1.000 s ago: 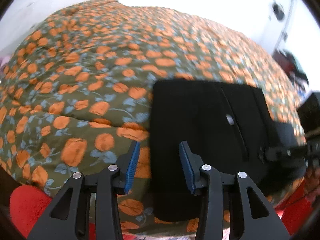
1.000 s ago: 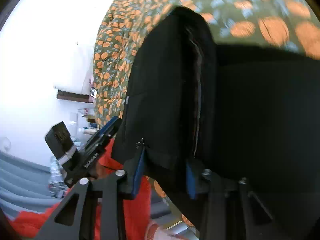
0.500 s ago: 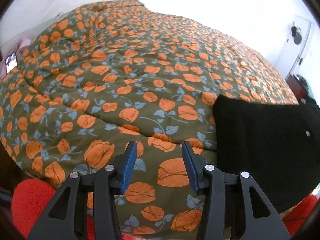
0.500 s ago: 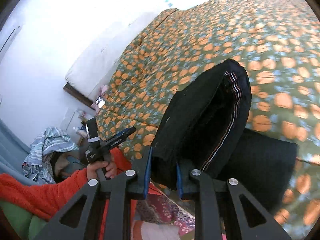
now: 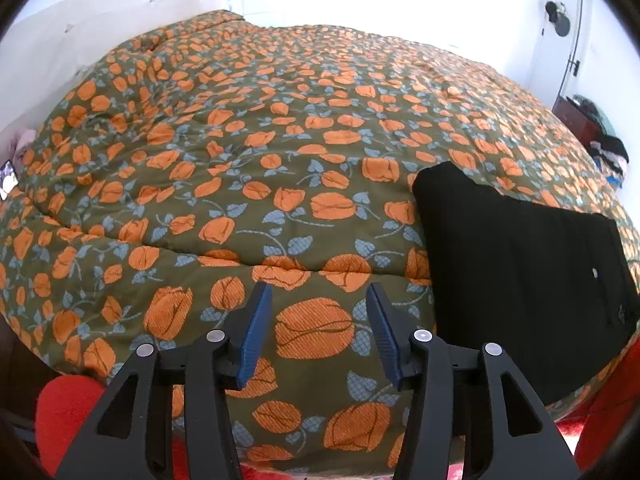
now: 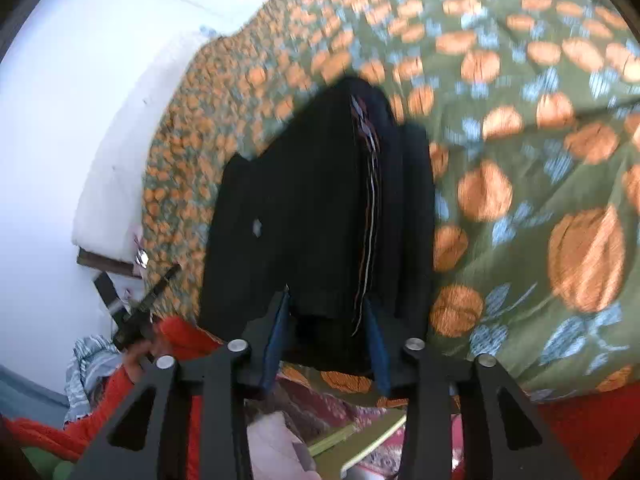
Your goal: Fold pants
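Black pants (image 5: 520,272) lie folded on the orange-flowered bedspread (image 5: 240,160), at the right of the left wrist view. My left gripper (image 5: 318,296) hovers over bare bedspread to their left, its jaws opening with nothing between them. In the blurred right wrist view the pants (image 6: 312,200) are a thick stack with a striped edge showing. My right gripper (image 6: 325,300) is at their near edge. Its jaws are opening and the folded cloth still sits between the blue pads (image 6: 280,332). The left gripper (image 6: 140,312) shows there too, held in a hand.
A red sleeve (image 6: 100,408) reaches in at the lower left. Clothes and patterned items (image 6: 280,440) lie below the bed edge. A white headboard or pillow (image 6: 108,200) stands at the far end. A door (image 5: 568,40) and a dark cabinet (image 5: 576,120) are at the far right.
The left wrist view has swung left off the pants onto bare bedspread. The right gripper carried the pinched fold across the bed, and its jaws have now widened around the cloth.
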`<state>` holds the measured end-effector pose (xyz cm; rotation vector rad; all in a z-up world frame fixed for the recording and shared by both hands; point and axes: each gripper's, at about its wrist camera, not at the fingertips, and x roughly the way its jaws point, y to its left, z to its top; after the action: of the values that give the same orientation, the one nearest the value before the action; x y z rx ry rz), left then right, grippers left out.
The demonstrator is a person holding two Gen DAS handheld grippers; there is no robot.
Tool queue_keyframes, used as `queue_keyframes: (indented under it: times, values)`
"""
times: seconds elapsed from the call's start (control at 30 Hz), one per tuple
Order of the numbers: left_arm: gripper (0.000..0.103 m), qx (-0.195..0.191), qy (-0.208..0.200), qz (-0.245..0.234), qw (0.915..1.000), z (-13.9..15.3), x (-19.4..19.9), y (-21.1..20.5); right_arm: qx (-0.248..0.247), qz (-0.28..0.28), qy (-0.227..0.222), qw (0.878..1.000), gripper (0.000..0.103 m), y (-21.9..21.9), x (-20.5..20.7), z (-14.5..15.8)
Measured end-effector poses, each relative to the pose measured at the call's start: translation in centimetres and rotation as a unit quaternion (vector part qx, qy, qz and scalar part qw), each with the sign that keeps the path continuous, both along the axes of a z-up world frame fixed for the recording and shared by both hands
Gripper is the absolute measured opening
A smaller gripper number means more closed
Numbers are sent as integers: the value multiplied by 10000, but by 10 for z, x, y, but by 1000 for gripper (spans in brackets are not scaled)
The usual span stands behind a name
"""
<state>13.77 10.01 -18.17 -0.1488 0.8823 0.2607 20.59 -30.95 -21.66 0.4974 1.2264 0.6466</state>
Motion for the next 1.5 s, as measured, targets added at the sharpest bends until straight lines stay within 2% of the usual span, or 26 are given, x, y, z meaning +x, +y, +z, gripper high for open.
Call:
queue_keyframes:
  times: [0.13,0.23,0.27,0.3,0.37,0.47,0.53,0.6,0.67,0.7,0.77,0.8,0.83,0.97,1.07,1.17,1.27,1.33,1.5]
  values:
    - [51,-43,39,6,10000,-2,3,-1,-147,155,-304,9993,40,5,5,27]
    - [51,-19,28,-29,10000,0,2,-3,-576,285,-253,9976,40,15,7,25]
    - [51,-8,30,-35,10000,0,2,-3,-763,323,-181,9964,34,18,7,21]
    - [51,0,36,-36,10000,0,1,-3,-926,350,-207,9949,13,22,4,22]
    - [51,-4,42,-26,10000,-1,0,-2,-1322,508,-528,9885,12,30,-3,33]
    - [52,-51,45,-26,10000,-1,0,-1,-1609,852,-1089,9772,11,44,-19,66]
    - [52,-63,38,-91,9999,0,1,-4,-1806,1040,-1298,9694,11,55,-27,76]
    - [52,-45,20,-232,9997,2,1,-11,-2026,1188,-1265,9638,11,61,-37,70]
    - [52,-60,40,-437,9990,4,2,-21,-2307,1131,-1008,9611,11,58,-35,40]
    - [52,-63,71,-598,9982,5,2,-29,-2305,1068,-878,9632,11,56,-33,30]
    - [52,1,95,-841,9964,9,1,-44,-1918,748,-538,9771,14,41,-25,16]
    - [54,49,95,-958,9953,11,0,-52,-1805,626,-535,9801,25,34,-24,19]
    - [58,126,88,-1109,9937,13,-1,-62,-1761,544,-586,9811,29,32,-22,27]
    - [61,460,240,-1586,9860,8,5,-98,-1865,472,-1319,9724,32,41,-9,78]
    - [61,549,554,-1814,9803,-4,8,-118,-1680,600,-1702,9691,32,61,12,97]
    - [61,695,727,-1961,9754,-14,4,-128,-1617,712,-1796,9677,32,77,32,81]
    - [61,647,718,-1978,9755,-10,0,-126,-2219,653,-1172,9658,31,80,56,25]
    - [62,607,686,-1921,9771,-8,-3,-123,-2258,542,-1123,9662,32,75,54,16]
    - [62,365,654,-1808,9807,-6,-2,-116,-2094,571,-1721,9609,31,71,-2,61]
